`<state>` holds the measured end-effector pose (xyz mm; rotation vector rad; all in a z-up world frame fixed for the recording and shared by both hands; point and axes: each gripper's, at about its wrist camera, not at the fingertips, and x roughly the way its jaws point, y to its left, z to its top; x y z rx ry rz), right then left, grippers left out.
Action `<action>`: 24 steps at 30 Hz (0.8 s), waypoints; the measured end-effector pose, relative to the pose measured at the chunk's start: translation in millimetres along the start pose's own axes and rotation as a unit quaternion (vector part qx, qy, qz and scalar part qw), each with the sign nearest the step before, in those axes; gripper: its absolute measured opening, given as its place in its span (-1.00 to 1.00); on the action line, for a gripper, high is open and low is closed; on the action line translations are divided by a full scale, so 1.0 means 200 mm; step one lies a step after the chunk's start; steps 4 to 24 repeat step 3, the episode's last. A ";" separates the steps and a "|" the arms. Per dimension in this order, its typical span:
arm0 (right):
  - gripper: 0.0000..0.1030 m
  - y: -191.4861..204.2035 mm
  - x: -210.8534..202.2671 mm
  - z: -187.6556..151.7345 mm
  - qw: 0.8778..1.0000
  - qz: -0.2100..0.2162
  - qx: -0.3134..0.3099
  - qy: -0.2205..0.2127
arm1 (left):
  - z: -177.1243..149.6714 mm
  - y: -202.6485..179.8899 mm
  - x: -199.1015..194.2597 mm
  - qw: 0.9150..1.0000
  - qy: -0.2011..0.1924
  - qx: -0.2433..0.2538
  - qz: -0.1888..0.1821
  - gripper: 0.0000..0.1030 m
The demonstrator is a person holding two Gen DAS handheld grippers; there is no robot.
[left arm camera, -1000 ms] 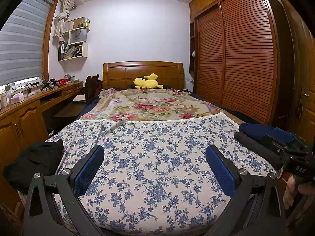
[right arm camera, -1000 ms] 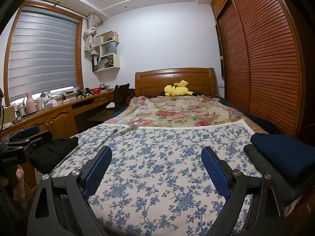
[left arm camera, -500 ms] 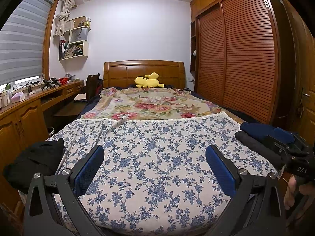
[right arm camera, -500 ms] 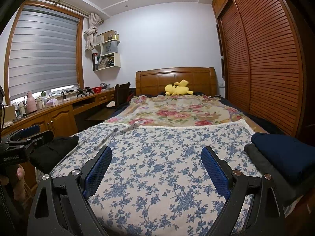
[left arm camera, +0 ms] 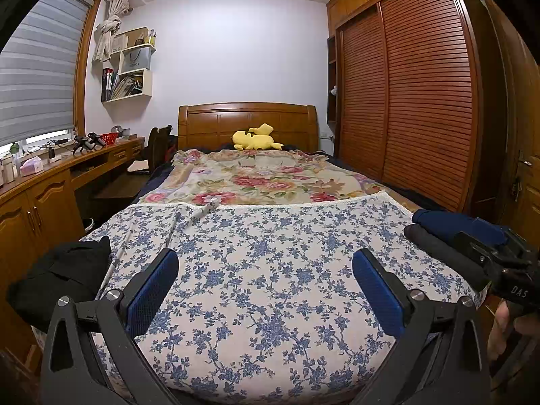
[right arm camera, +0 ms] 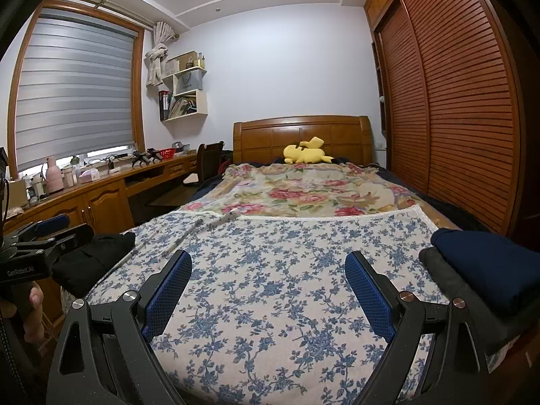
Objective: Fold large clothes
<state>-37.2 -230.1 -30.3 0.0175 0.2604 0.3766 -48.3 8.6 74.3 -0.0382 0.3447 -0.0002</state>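
A crumpled black garment (left arm camera: 60, 276) lies at the bed's left near corner, also in the right wrist view (right arm camera: 91, 260). A folded navy garment (right arm camera: 489, 266) rests on a folded dark grey one (right arm camera: 449, 280) at the bed's right edge, both also in the left wrist view (left arm camera: 449, 222). My left gripper (left arm camera: 266, 290) is open and empty above the blue-flowered sheet (left arm camera: 270, 263). My right gripper (right arm camera: 270, 290) is open and empty above the same sheet. Each gripper shows at the edge of the other's view.
A rose-patterned blanket (left arm camera: 256, 179) covers the far half of the bed, with a yellow plush toy (left arm camera: 254, 138) by the headboard. A wooden desk (left arm camera: 44, 182) with clutter runs along the left. A slatted wardrobe (left arm camera: 422, 101) stands on the right.
Both views have shifted slightly. The grippers stay open and the clothes have not moved.
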 end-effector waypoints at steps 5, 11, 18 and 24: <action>0.80 0.00 0.00 0.00 1.000 0.000 0.000 0.000 | 0.00 0.00 0.00 1.000 -0.001 0.000 0.000 1.00; 0.80 0.00 0.00 0.00 1.000 0.000 0.000 0.000 | 0.00 0.00 0.00 1.000 -0.001 0.000 0.000 1.00; 0.80 0.00 0.00 0.00 1.000 0.000 0.000 0.000 | 0.00 0.00 0.00 1.000 -0.001 0.000 0.000 1.00; 0.80 0.00 0.00 0.00 1.000 0.000 0.000 0.000 | 0.00 0.00 0.00 1.000 -0.001 0.000 0.000 1.00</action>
